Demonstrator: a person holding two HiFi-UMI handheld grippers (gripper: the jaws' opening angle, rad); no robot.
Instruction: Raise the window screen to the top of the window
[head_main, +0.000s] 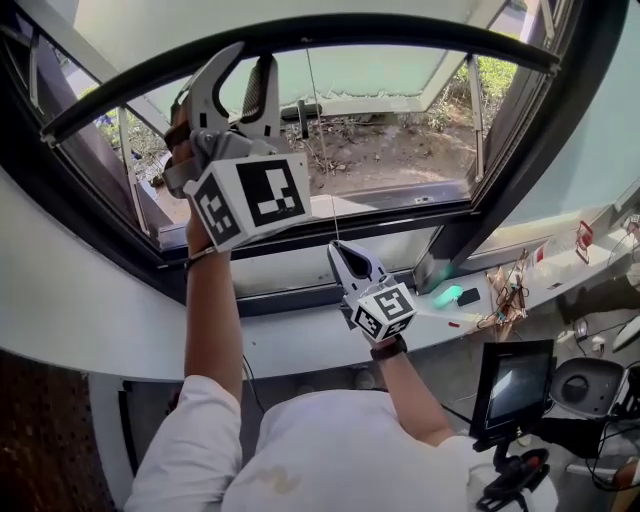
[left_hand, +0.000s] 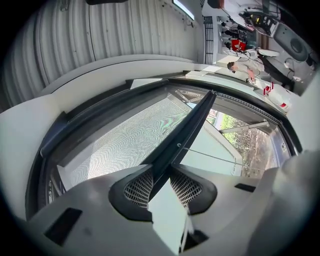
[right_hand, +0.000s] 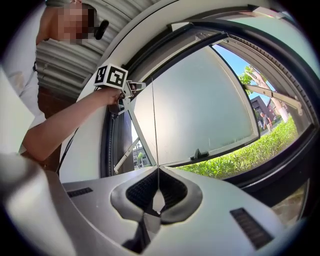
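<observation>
Overhead, the left gripper (head_main: 250, 60) is clamped across the dark bottom bar (head_main: 400, 27) of the window screen (left_hand: 120, 145), its long axis running 9-to-3 o'clock, while the right gripper (head_main: 338, 248), jaws together on the thin cord (head_main: 321, 140), hangs at 5 o'clock from that grip.

Two grippers are in view, one left gripper (head_main: 245, 62) and one right gripper (head_main: 338, 250), and between them they carry two marker cubes (head_main: 255, 195), one apiece. The window has one window screen (left_hand: 125, 142), with one dark bar (head_main: 300, 35) along its edge and one thin cord (head_main: 318, 120) running down from that bar. There is one glass sash (right_hand: 200, 100) and two metal stays (head_main: 478, 100). One green object (head_main: 447, 296) lies on the sill, and one small monitor (head_main: 512, 385) stands at the lower right
</observation>
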